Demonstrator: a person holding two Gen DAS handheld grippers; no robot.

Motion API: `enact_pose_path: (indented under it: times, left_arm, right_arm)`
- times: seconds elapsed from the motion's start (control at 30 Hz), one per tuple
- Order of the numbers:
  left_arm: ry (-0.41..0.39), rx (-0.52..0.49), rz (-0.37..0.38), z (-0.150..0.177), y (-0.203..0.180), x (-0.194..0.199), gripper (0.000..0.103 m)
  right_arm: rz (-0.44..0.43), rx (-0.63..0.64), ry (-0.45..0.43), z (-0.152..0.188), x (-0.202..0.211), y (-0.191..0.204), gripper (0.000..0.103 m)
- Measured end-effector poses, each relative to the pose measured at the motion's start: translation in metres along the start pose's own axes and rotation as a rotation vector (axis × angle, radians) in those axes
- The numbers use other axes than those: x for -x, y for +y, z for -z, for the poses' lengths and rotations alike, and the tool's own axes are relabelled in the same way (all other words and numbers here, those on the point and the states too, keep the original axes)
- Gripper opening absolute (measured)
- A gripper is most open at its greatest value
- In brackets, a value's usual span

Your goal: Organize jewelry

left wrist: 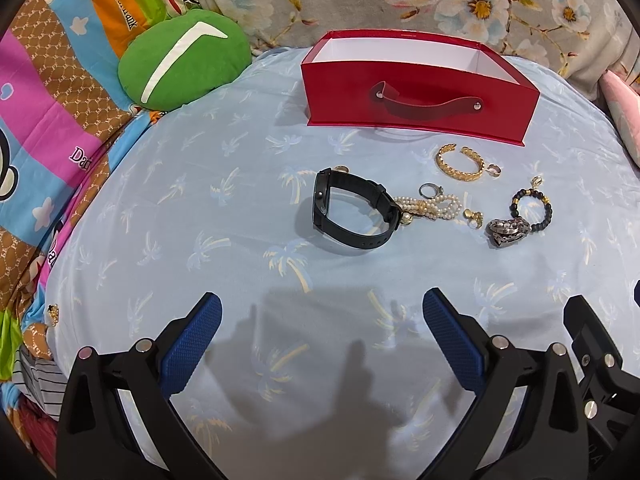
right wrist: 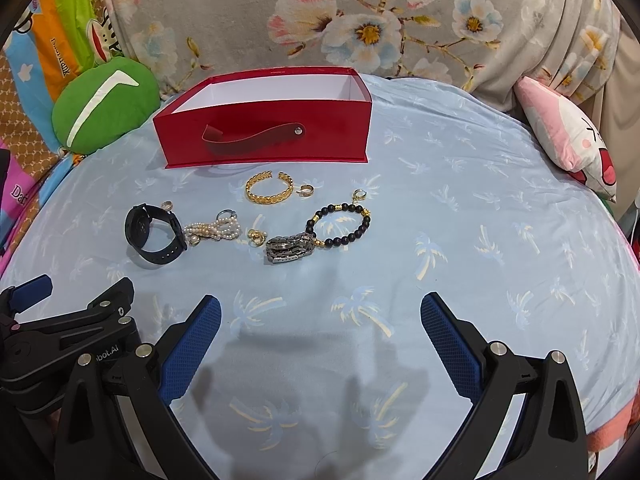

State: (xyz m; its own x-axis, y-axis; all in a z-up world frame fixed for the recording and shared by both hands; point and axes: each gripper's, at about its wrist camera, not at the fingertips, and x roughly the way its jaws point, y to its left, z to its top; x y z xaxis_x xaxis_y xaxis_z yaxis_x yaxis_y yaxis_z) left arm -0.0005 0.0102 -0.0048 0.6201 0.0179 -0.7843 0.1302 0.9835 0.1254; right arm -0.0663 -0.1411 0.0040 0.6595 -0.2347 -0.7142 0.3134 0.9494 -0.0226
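Pale blue palm-print bedding (left wrist: 168, 216) covers the bed that carries everything, with floral and cartoon quilts heaped behind. Nearest, the left gripper (left wrist: 322, 336) and right gripper (right wrist: 320, 334) hang over bare sheet, each with its blue pads spread wide and holding nothing, probably poised before a first pick. Farther in, the jewelry lies loose in a cluster toward the middle of the bed: a black strap watch (left wrist: 352, 210) standing on edge, a knotted pearl strand (right wrist: 212, 230) touching it, a grey metal link bracelet (right wrist: 290, 249), a black bead bracelet (right wrist: 340, 222), a gold open cuff (right wrist: 268, 188), and small rings. Beyond, near the far edge, an open red box with a strap handle (right wrist: 264, 136) waits, looking empty as far as its interior shows, likely the destination.
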Motion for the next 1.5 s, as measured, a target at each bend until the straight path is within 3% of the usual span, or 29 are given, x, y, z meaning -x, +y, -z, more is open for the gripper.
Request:
enact_pose_path:
  times: [1.03, 1.5]
  left_arm:
    - [0.014, 0.009, 0.004, 0.005, -0.001, -0.004, 0.098]
    - [0.059, 0.028, 0.038, 0.001, 0.008, -0.026, 0.098]
  right_arm:
    - [-0.001, 0.001, 0.004, 0.0, 0.001, -0.002, 0.098]
    - [-0.026, 0.001, 0.041, 0.005, -0.022, -0.003, 0.098]
